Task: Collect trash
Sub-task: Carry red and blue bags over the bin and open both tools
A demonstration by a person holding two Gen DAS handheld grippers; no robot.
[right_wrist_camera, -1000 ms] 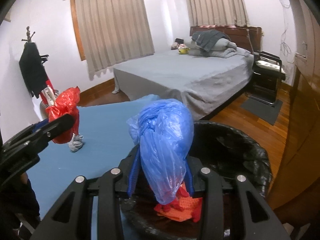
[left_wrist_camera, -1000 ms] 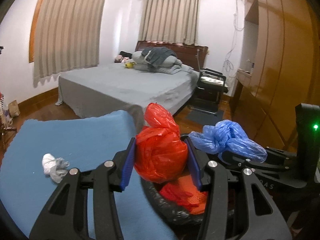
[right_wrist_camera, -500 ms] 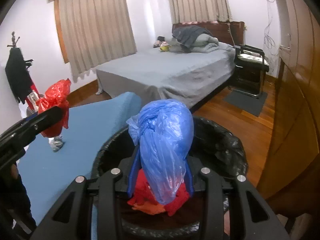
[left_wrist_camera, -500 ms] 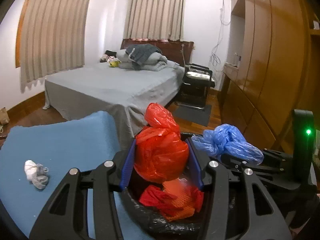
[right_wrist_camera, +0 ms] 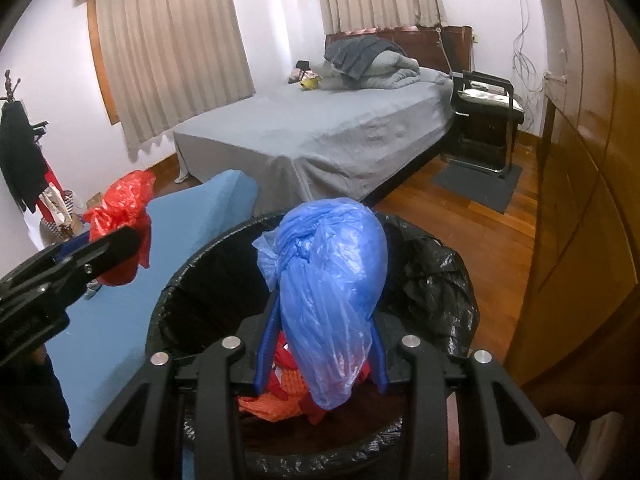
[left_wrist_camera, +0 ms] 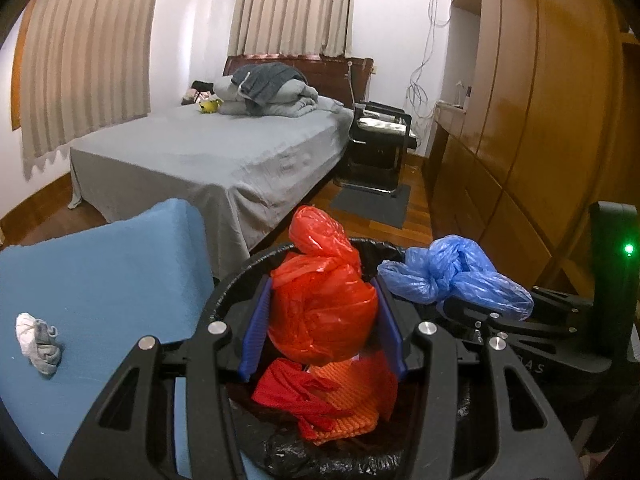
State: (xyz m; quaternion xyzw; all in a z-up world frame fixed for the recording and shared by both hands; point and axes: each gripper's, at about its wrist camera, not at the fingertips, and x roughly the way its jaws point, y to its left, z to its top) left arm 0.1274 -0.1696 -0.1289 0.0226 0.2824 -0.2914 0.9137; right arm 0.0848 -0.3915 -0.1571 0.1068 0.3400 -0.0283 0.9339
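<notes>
Left gripper (left_wrist_camera: pixel 323 322) clamping red bag (left_wrist_camera: pixel 320 300), right gripper (right_wrist_camera: pixel 320 344) clamping blue bag (right_wrist_camera: pixel 328 296), blue tabletop (left_wrist_camera: pixel 100 276), bedroom.

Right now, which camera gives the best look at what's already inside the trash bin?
Left wrist view: the red and orange trash lies open below the held red bag in the bin. In the right wrist view, the blue bag hides most of it.

A grey-sheeted bed (left_wrist_camera: pixel 208 152) fills mid-frame beneath beige curtains (left_wrist_camera: pixel 80 52) on white walls, with wooden wardrobes (left_wrist_camera: pixel 540 100) along the right edge and reddish wood floor (right_wrist_camera: pixel 472 216) between.
</notes>
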